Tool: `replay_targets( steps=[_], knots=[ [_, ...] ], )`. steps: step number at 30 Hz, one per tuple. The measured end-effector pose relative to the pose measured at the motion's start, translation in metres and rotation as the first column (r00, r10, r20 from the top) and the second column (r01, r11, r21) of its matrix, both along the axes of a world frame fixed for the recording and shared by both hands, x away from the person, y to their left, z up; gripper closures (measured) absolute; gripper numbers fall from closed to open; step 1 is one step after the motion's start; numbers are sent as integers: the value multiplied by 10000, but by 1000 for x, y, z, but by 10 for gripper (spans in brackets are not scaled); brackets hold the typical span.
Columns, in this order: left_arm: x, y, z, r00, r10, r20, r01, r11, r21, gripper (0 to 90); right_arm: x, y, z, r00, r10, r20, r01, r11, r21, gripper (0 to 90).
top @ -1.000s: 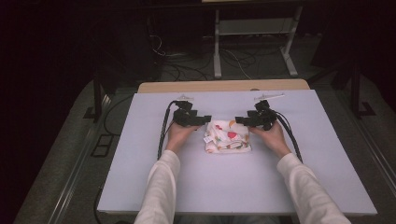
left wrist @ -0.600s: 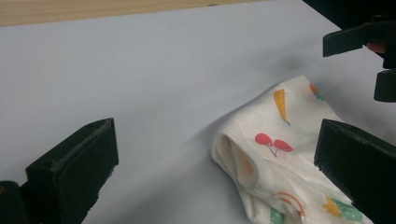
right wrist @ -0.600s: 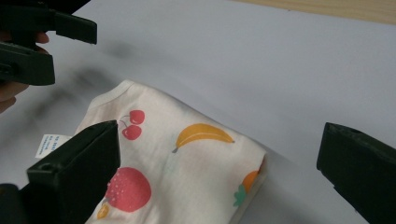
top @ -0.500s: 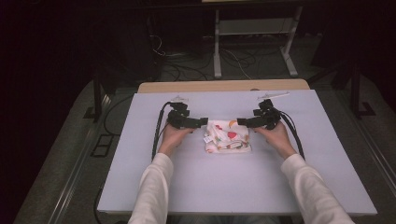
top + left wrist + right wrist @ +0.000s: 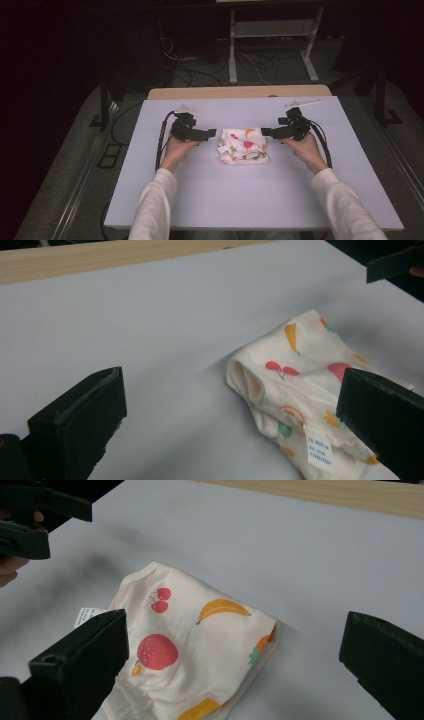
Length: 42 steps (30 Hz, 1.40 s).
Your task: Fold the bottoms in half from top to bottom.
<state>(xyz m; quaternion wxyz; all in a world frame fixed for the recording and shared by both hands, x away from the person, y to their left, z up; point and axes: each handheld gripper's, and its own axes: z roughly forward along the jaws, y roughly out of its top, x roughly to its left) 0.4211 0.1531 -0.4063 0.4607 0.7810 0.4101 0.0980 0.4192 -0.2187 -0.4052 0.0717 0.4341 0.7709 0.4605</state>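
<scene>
A folded cream cloth printed with fruit lies in the middle of the pale table. My left gripper hangs just left of it, pointing right. My right gripper hangs just right of it, pointing left. Both have just been opening their jaws, and both stand open and apart from the fabric. In the left gripper view, the left gripper frames the cloth and its small white label. In the right gripper view, the right gripper looks over the cloth.
A wooden strip runs along the table's far edge. Behind it on the dark floor stand a white metal frame and loose cables. Black cables trail from both grippers.
Both hands have drawn outward a little from the cloth's sides, and the jaws stand wider. The cloth stays folded where it lay.
</scene>
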Motion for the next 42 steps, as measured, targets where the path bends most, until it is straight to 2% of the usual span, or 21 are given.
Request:
replay_targets(
  steps=[6, 19, 24, 27, 36, 42],
  knots=[
    [-8, 10, 3, 9998, 115, 164, -114, 9999, -58, 0, -9, -7, 1, 9998, 11, 206, -12, 10000, 50, 0],
    [-28, 30, 2, 9991, 304, 306, -301, 9995, -125, 0, -27, -23, -6, 9999, -75, 110, 70, 9990, 448, 0],
    [-38, 35, 4, 9986, 233, 471, -225, 9996, -159, 0, -38, -28, -7, 9999, -109, 107, 104, 9987, 494, 0],
    [-44, 37, 3, 9986, 209, 480, -195, 9993, -305, 0, -48, -32, -6, 9994, -141, 316, 119, 9977, 663, 0],
    [-67, 45, 1, 9972, 186, 718, -175, 9997, -155, 0, -71, -41, -1, 9981, -261, 558, 224, 9975, 669, 0],
    [-80, 49, -2, 9973, 153, 715, -140, 9997, -197, 0, -84, -45, 0, 9969, -312, 718, 280, 9986, 453, 0]
  ],
)
